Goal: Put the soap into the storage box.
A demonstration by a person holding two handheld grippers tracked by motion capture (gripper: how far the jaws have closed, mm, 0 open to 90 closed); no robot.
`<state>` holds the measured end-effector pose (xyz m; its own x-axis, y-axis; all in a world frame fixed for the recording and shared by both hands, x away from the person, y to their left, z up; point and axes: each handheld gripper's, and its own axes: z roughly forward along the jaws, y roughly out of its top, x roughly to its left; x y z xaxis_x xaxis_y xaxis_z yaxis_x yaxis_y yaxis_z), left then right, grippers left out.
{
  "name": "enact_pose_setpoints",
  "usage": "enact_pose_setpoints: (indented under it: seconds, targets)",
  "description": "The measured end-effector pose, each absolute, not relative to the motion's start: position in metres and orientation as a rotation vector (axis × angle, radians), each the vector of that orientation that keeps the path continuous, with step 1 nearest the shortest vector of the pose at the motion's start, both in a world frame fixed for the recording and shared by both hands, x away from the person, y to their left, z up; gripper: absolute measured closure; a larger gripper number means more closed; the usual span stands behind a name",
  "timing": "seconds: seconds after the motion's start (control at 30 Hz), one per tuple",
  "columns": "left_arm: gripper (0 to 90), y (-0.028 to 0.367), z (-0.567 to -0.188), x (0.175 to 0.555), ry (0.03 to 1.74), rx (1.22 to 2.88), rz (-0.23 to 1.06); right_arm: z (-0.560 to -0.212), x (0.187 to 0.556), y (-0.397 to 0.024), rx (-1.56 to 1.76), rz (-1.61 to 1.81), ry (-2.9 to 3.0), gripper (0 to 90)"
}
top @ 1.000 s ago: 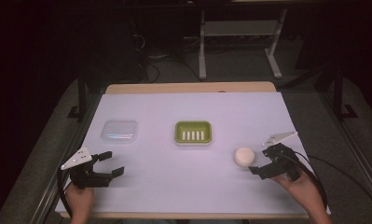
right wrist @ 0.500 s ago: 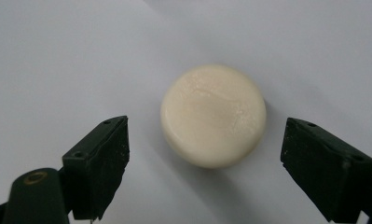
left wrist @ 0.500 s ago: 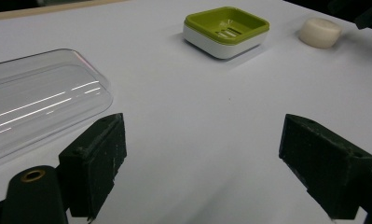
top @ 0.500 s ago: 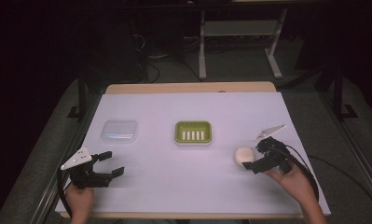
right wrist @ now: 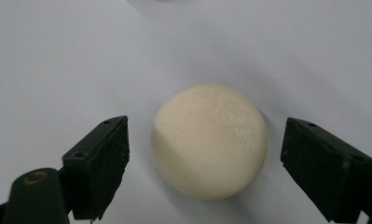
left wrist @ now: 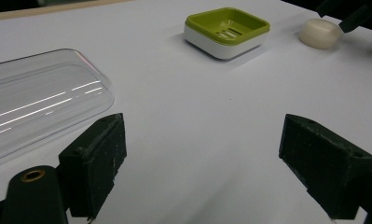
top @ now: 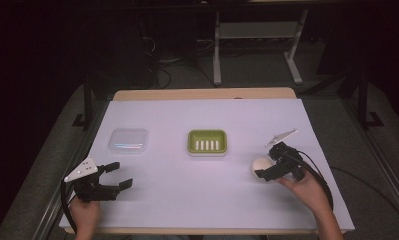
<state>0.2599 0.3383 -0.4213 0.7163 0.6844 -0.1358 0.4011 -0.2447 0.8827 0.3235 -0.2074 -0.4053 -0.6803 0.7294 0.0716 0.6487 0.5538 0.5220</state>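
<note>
The right tongs [right wrist: 204,161], jaws apart, straddle a cream soap bar [right wrist: 209,144] right of the green soap dish [top: 207,142] (probably its destination); closing comes next. The left tongs [top: 116,176] wait open.

We see bare table [top: 177,192] across the near half, with only the clear lid [top: 129,140], green dish [top: 207,142] and cream soap [top: 261,166] as obstacles.
</note>
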Motion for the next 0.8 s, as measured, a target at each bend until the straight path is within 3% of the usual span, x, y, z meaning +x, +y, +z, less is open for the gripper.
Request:
enact_pose_setpoints:
  seconds: [0.8]
  targets:
    - [14.5,0.337,-0.421,0.26,0.843,1.873,0.334,-0.426,0.328,-0.202,1.215,0.755,2.622,14.8]
